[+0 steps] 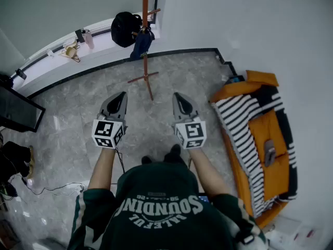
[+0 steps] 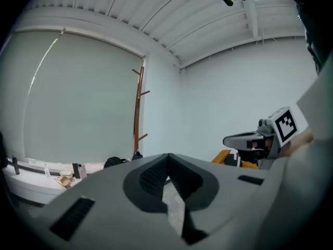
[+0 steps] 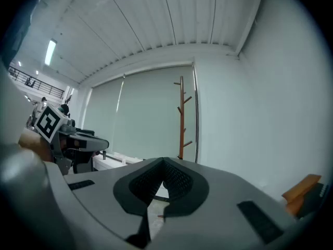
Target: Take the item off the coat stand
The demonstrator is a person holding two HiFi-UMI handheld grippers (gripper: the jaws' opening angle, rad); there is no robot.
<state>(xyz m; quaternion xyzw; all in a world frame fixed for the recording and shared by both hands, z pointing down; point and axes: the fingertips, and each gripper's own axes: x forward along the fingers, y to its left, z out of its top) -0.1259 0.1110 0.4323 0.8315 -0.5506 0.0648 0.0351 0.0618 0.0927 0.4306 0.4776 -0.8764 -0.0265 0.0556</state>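
A tall wooden coat stand [image 1: 145, 14] rises at the far wall, its cross foot [image 1: 144, 78] on the marble floor. A dark blue item [image 1: 141, 45] hangs from a peg low on the stand. A black bag [image 1: 125, 29] rests on the window ledge right beside it. My left gripper [image 1: 120, 99] and right gripper [image 1: 178, 99] are held side by side, well short of the stand, both shut and empty. The stand [image 2: 138, 108] shows beyond the left gripper [image 2: 167, 158], and the stand [image 3: 181, 119] also beyond the right gripper [image 3: 164, 163].
An orange sofa [image 1: 270, 139] with a black-and-white striped blanket stands along the right wall. A dark screen [image 1: 18, 111] and shoes [image 1: 15, 158] are at the left. Small objects sit on the ledge [image 1: 73, 48]. A cable [image 1: 47, 189] trails on the floor.
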